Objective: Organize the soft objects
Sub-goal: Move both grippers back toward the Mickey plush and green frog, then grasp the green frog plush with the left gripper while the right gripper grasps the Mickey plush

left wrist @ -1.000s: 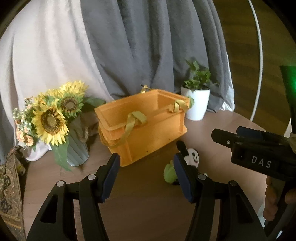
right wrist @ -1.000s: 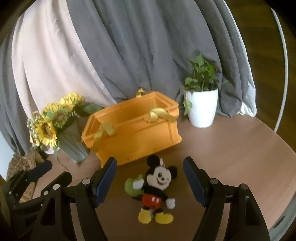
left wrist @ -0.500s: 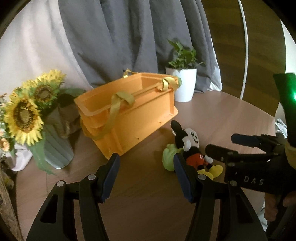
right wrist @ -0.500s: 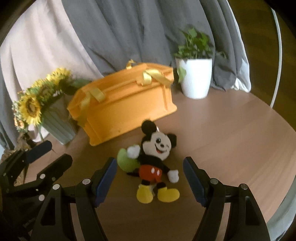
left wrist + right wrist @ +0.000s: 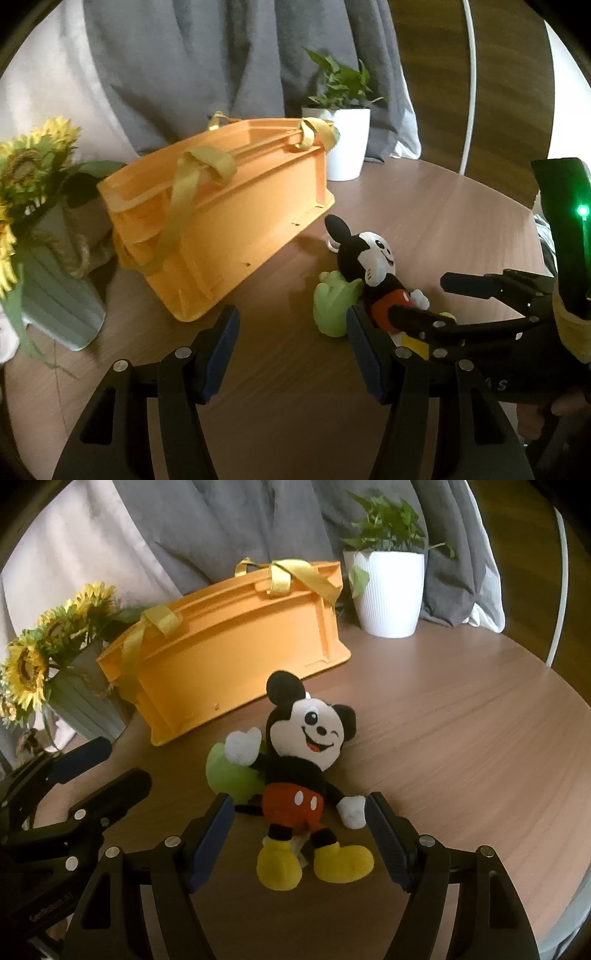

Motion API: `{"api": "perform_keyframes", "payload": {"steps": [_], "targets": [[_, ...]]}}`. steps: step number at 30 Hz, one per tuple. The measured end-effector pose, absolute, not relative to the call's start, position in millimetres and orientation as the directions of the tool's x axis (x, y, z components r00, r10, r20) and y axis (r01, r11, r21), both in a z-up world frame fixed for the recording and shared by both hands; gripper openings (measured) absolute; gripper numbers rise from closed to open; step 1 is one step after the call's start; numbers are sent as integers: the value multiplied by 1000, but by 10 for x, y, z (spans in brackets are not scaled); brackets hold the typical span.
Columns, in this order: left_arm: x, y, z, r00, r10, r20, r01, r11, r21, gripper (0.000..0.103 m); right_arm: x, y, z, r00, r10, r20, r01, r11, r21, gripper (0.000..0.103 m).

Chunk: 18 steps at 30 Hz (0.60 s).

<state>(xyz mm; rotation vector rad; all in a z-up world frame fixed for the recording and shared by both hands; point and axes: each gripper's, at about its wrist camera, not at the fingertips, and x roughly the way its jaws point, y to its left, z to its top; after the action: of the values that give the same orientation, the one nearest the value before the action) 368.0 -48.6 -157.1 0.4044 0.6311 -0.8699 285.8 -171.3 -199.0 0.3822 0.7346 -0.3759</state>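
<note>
Both grippers have come lower and closer to the toys than a second ago, so the Mickey Mouse plush (image 5: 299,775) now fills the middle of the right wrist view. It lies on its back on the round wooden table (image 5: 461,738), toward the near edge, head pointing at the orange crate (image 5: 236,657) and yellow shoes toward the camera. The right gripper (image 5: 299,830) has its jaws spread wide, one finger on each side of the plush's red shorts and legs; the pad by its white hand looks very close, though I cannot tell whether it touches. A green soft toy (image 5: 232,775) sits just beside the plush, partly under its raised arm. The left gripper (image 5: 291,347) hangs above bare tabletop in front of the crate, jaws also wide and gripping nothing, with the green toy next to its right finger. The crate, with yellow strap handles, stands further back on the table. A vase of sunflowers (image 5: 44,664) is near the far-left edge and a white potted plant (image 5: 388,583) near the far edge.
</note>
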Motion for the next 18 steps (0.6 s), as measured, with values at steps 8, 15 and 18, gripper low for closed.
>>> {"api": "perform_keyframes", "payload": {"steps": [8, 15, 18], "targets": [[3793, -601, -1728, 427, -605, -672, 849, 523, 69, 57, 2935, -1739, -2108, 656, -206, -727, 483, 854, 194, 73], [3865, -675, -1828, 384, -621, -683, 872, 487, 48, 54, 2991, -1775, -2188, 642, -211, -737, 497, 846, 191, 72], [3894, -703, -1857, 366, -628, -687, 880, 473, 36, 52, 3021, -1785, -2212, 640, -207, -740, 501, 843, 197, 70]]}}
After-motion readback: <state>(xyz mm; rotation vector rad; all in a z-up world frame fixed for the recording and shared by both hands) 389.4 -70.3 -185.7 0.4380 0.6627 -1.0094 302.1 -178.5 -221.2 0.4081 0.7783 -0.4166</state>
